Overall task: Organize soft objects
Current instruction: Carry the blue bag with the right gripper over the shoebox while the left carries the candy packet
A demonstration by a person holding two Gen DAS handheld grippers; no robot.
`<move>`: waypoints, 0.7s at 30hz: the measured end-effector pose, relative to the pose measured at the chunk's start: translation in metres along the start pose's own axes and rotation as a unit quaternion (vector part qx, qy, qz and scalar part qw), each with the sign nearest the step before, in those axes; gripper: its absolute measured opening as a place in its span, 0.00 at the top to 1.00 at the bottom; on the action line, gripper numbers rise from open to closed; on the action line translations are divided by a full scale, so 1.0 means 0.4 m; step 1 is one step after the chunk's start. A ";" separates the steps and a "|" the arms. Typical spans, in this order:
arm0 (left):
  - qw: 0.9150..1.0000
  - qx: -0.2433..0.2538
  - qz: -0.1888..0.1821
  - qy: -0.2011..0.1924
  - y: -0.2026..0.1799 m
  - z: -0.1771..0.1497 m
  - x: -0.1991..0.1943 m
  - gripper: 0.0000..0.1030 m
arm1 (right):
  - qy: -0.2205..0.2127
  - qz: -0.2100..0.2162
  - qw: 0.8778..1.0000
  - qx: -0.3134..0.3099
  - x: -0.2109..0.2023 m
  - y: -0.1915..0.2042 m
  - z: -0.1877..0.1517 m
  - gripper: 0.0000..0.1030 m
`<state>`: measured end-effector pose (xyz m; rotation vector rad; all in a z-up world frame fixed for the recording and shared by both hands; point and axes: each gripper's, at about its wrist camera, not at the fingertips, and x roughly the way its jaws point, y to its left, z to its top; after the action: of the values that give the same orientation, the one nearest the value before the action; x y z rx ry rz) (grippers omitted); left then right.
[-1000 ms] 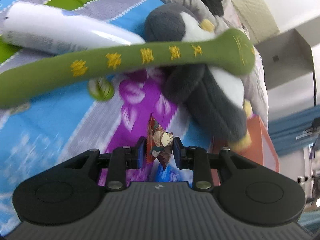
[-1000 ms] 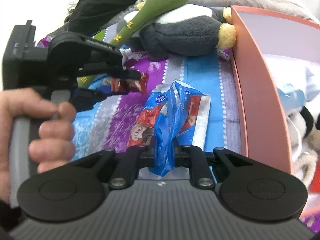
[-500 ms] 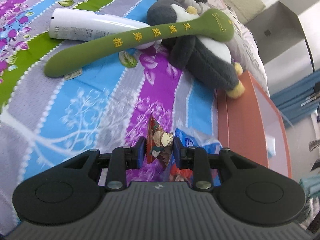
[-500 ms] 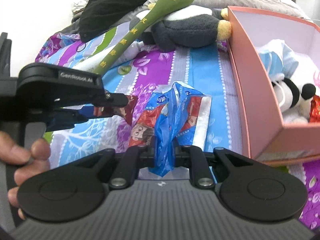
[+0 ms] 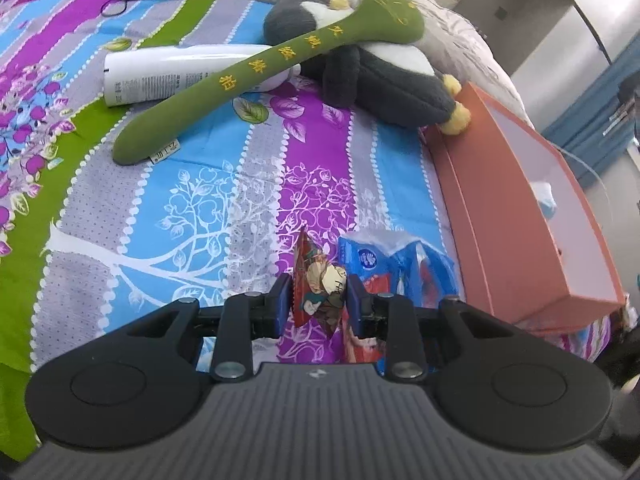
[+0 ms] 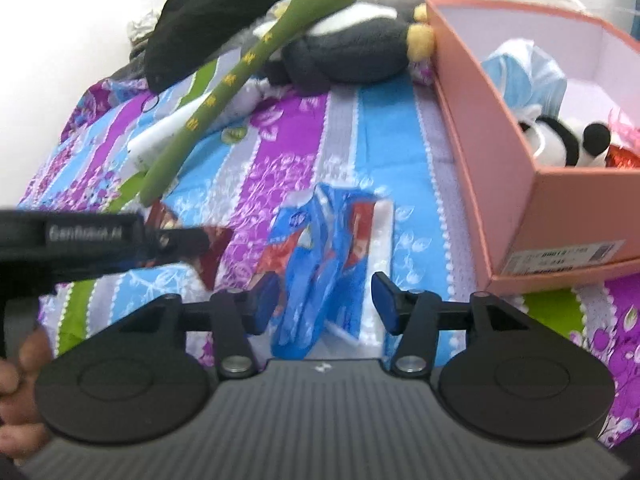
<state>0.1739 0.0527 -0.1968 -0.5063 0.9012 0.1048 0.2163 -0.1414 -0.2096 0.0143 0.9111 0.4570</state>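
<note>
My left gripper is shut on a small red snack packet, held just above the striped bedsheet. In the right wrist view that left gripper reaches in from the left with the red packet. My right gripper has its jaws opening. A blue snack bag stands between them, and neither pad presses on it. This blue bag lies just right of the left gripper. A pink box stands to the right, holding a panda plush and a pale blue soft item.
A grey penguin plush lies at the far end beside the pink box, under a long green plush stick. A white bottle lies behind the stick. A black cloth is heaped at the back. A person's fingers show at the lower left.
The right gripper's jaws have parted and let go of the blue bag. The left gripper has drawn back from the plush toys with the red packet and rolled level.
</note>
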 end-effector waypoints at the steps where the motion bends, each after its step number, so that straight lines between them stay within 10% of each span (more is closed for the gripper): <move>1: 1.000 0.004 0.001 -0.003 0.001 -0.004 -0.003 0.67 | -0.001 -0.002 1.000 0.000 0.001 0.000 0.001 0.48; 13: 0.999 0.024 0.014 -0.017 0.008 -0.020 -0.030 0.67 | -0.020 -0.017 0.997 -0.066 0.070 0.060 0.009 0.51; 21: 0.999 0.040 0.007 -0.023 -0.023 -0.018 -0.061 0.67 | -0.009 -0.039 0.996 -0.073 0.050 0.052 -0.010 0.87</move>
<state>0.1561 0.0444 -0.1783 -0.4214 0.8597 0.0922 0.2160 -0.1154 -0.2228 -0.1507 0.8557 0.4490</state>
